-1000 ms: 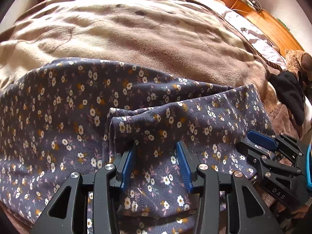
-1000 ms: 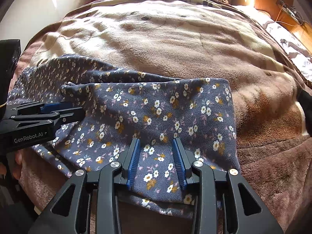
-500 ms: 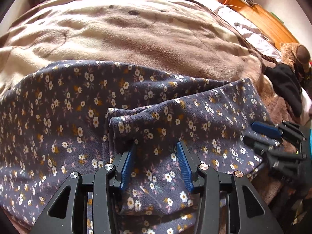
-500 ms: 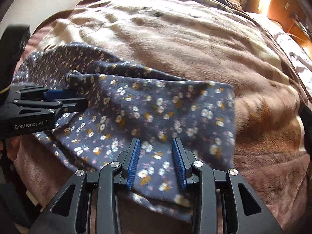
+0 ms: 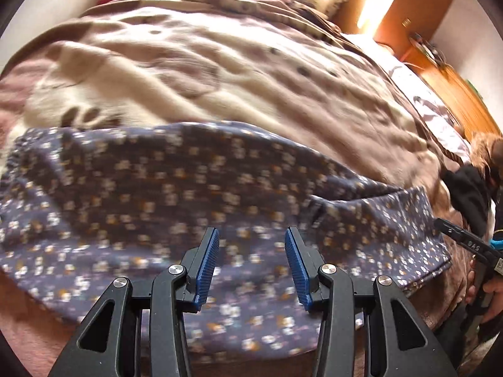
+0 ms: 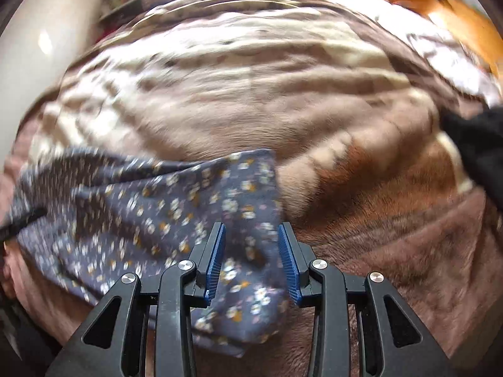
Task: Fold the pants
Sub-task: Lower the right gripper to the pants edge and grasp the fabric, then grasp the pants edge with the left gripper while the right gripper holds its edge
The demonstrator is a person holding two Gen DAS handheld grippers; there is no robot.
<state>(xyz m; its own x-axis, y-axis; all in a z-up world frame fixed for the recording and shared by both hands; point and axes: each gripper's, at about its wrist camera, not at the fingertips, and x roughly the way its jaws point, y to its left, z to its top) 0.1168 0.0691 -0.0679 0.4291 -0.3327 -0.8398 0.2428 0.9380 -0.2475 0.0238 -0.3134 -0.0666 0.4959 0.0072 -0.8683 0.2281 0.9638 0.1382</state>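
Your navy floral-print cotton pants (image 5: 195, 194) lie spread across the near edge of the bed, on the plush brown-and-cream fleece blanket (image 5: 220, 72), with the lower hem side hanging a little over the mattress edge toward you. Your left claw (image 5: 250, 267) stands wide open above the middle of the cloth, gripping nothing. Your right claw (image 6: 251, 262) is open too, with its blue ribbed pads to either side of the cloth's right-hand edge; the fabric (image 6: 151, 216) runs between them, but they are not pinching it as far as the blurred view shows.

Expect this garment to be light, thin and entirely limp. It will not hold a shape, so any part you lift will sag and drag the rest along. The fleece under it looks grippy, so the cloth will likely cling and bunch, not slide; lift it clear before you carry it across.

Take hold at the edges, not in the middle of the panel. In the left view there is a raised ridge where one layer overlaps another (image 5: 317, 210); pinch there and you risk catching only one layer. Better to close each claw on an outer corner or hem, through all the layers at once, with the two grips well apart so the cloth stays taut between them.

A black garment (image 5: 468, 194) lies at the right, near the pants' end; keep your right claw off it.
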